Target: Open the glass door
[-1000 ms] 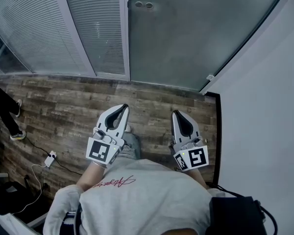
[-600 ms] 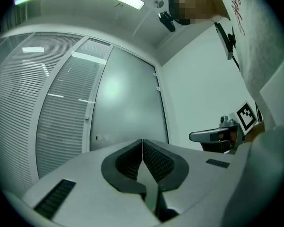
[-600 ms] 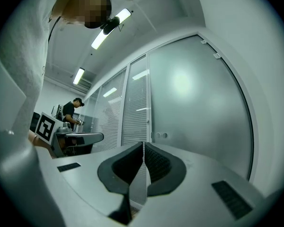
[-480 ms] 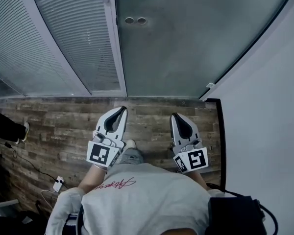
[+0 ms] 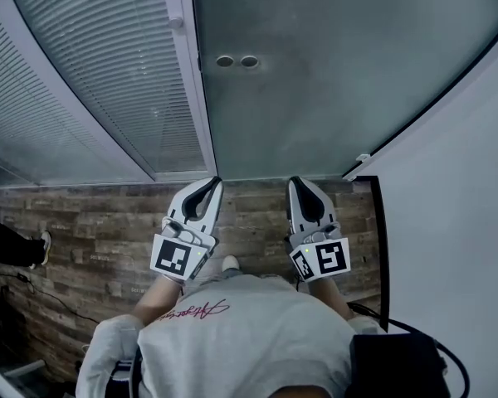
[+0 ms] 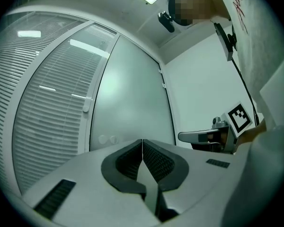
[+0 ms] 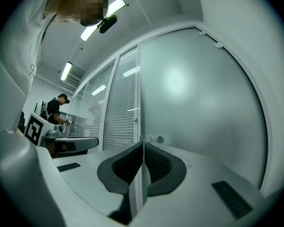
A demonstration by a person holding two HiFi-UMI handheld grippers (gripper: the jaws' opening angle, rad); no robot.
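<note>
The frosted glass door (image 5: pixel 340 81) stands straight ahead, with two small round fittings (image 5: pixel 236 61) near its left edge. My left gripper (image 5: pixel 213 181) and right gripper (image 5: pixel 295 181) are held side by side, pointing at the door's foot, both shut and empty. Neither touches the glass. In the left gripper view the shut left gripper (image 6: pixel 142 142) points at the door (image 6: pixel 132 103), just right of the fittings (image 6: pixel 107 139). In the right gripper view the right gripper (image 7: pixel 143 144) has its jaws pressed together, with the fittings (image 7: pixel 155 139) just beyond.
Glass panels with white blinds (image 5: pixel 91 73) run along the left of the door behind a white frame post (image 5: pixel 187 81). A white wall (image 5: pixel 456 222) closes the right side. The wood-plank floor (image 5: pixel 91 230) spreads to the left, where another person's leg (image 5: pixel 17 249) shows.
Both grippers have moved forward toward the door together, still shut. The door now fills more of the head view, and less floor lies between the gripper tips and its foot.
</note>
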